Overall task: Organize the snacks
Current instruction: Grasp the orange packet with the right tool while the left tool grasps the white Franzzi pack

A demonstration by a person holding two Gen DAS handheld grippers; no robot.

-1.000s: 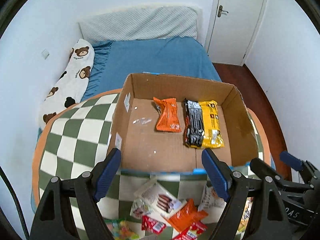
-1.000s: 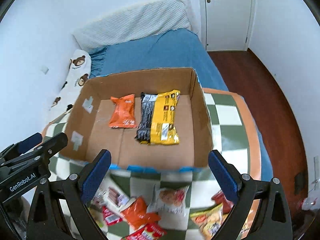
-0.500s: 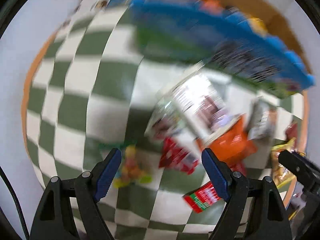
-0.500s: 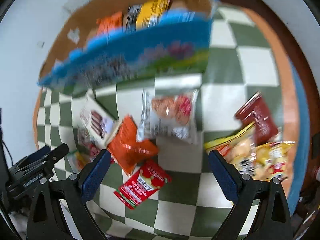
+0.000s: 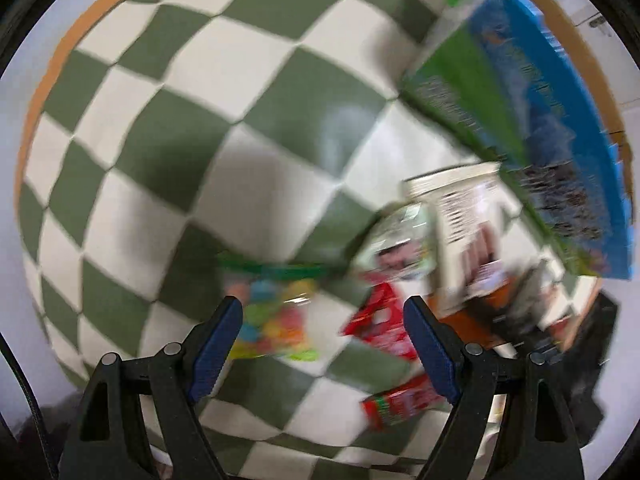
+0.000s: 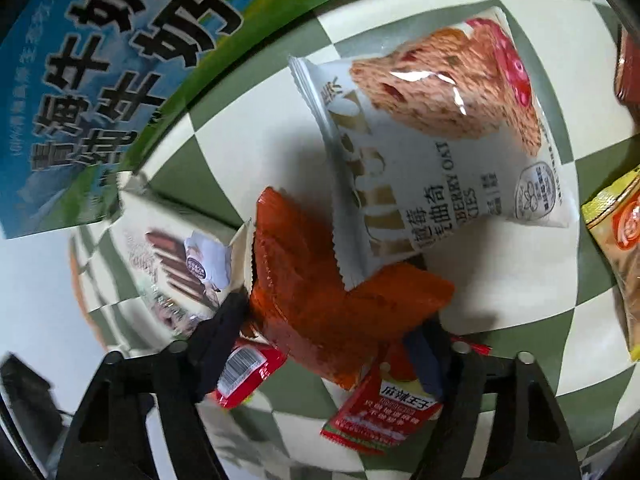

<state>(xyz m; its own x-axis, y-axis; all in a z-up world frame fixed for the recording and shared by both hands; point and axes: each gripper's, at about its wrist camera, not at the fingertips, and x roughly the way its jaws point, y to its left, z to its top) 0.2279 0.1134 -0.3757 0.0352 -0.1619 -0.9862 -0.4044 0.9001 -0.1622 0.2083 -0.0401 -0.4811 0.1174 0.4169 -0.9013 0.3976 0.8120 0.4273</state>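
Both grippers have been lowered from above the box to the checked cloth; the right gripper is being closed around the orange packet; the left gripper is held open over the colourful candy bag.

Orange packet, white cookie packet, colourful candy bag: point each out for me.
orange packet [image 6: 320, 296]: right wrist view, middle of its crinkled face.
white cookie packet [image 6: 432, 140]: right wrist view, centre of the wrapper.
colourful candy bag [image 5: 276, 320]: left wrist view, blurred middle.
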